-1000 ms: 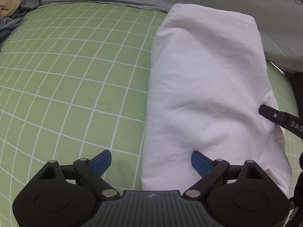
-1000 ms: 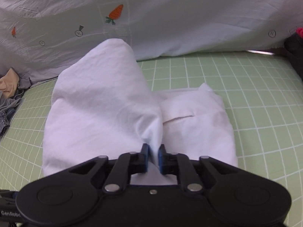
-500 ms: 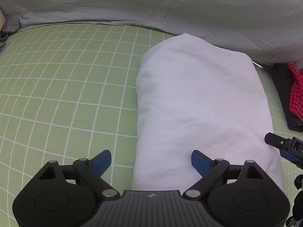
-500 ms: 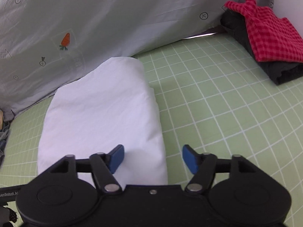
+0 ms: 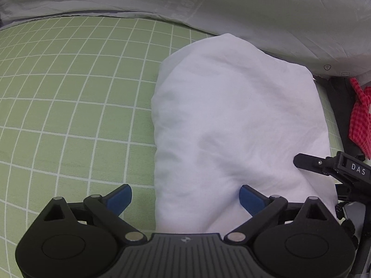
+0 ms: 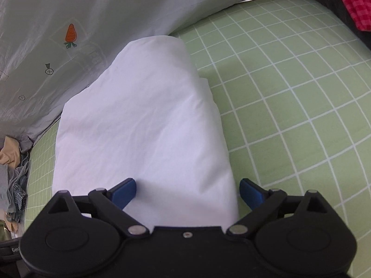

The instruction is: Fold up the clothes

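Two grippers hang over the near end of one folded white cotton garment, a soft, puffy oblong that lies flat on the pale green sheet with the white grid lines. The surface looks like a bed, though I cannot be sure. The garment's far end reaches nearly to the grey printed cloth with the small carrot, and a red checked fabric on something black sits off the garment's right side.

The left gripper is spread wide with nothing in it: one blue pad is over the sheet just left of the garment's left edge, the other is over the white cloth. The right gripper is equally wide and empty, one pad over the cloth and one just past the garment's right edge.

By its look the garment is light, limp and thin, with several layers trapping air, so it should crush easily and hold no shape when lifted. It is not fragile, but the layers may slide over each other and the fold could fall open. I would pinch through all the layers at the two near corners, one per gripper, or press it flat first, rather than take a single loose top layer
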Available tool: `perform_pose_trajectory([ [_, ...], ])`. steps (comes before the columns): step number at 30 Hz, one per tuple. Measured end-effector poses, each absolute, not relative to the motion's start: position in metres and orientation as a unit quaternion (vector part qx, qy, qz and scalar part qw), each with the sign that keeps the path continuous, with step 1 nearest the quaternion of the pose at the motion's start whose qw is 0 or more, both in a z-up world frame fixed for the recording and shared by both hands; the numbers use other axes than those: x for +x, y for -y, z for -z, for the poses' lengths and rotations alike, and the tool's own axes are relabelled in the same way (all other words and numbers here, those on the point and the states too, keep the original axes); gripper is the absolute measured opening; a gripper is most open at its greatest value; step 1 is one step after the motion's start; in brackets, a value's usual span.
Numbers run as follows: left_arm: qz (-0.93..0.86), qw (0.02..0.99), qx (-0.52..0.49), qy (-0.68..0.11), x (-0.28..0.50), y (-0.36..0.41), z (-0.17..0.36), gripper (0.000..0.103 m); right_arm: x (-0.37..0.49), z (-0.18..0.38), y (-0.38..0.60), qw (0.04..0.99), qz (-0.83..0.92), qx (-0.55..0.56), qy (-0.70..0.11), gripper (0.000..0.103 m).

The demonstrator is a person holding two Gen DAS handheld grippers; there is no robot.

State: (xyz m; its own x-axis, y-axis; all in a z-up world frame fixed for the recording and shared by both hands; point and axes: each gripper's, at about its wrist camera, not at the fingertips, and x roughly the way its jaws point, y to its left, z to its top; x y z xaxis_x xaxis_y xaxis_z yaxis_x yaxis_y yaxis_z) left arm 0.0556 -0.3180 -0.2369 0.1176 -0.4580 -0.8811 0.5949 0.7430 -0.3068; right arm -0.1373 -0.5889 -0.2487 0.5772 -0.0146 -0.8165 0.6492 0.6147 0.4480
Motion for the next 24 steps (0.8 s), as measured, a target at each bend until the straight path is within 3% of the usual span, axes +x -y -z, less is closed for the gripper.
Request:
perform_pose_trajectory([
  [3,0.362,0.733,0.037,-0.574,0.062,0.318,0.242,0.095,-0.131,0.252,0.592,0.801,0.213,0.398,-0.394,0.1],
  [7,0.377,0.728,0.007,-0.572,0.058,0.311,0.239,0.063,-0.119,0.249,0.579,0.812,0.209,0.376,-0.395,0.087],
  [8,0.38,0.731,0.007,-0.567,0.056,0.31,0.237,0.059,-0.12,0.246,0.575,0.815,0.21,0.37,-0.393,0.073],
  [9,0.382,0.734,0.006,-0.561,0.053,0.309,0.234,0.047,-0.12,0.243,0.572,0.818,0.21,0.366,-0.391,0.063],
  [10,0.385,0.738,0.005,-0.555,0.05,0.308,0.23,0.039,-0.125,0.238,0.569,0.821,0.218,0.365,-0.381,0.04],
  [11,0.389,0.74,0.001,-0.549,0.048,0.305,0.225,0.035,-0.129,0.234,0.566,0.824,0.226,0.364,-0.371,0.024],
  [13,0.397,0.743,-0.001,-0.538,0.041,0.299,0.215,0.028,-0.137,0.217,0.545,0.842,0.236,0.325,-0.36,0.016],
  [19,0.424,0.748,0.008,-0.511,0.005,0.267,0.187,0.026,-0.172,0.171,0.486,0.875,0.257,0.243,-0.331,0.014],
  [24,0.464,0.729,0.03,-0.503,-0.025,0.262,0.176,0.026,-0.219,0.152,0.463,0.868,0.292,0.254,-0.312,0.014],
])
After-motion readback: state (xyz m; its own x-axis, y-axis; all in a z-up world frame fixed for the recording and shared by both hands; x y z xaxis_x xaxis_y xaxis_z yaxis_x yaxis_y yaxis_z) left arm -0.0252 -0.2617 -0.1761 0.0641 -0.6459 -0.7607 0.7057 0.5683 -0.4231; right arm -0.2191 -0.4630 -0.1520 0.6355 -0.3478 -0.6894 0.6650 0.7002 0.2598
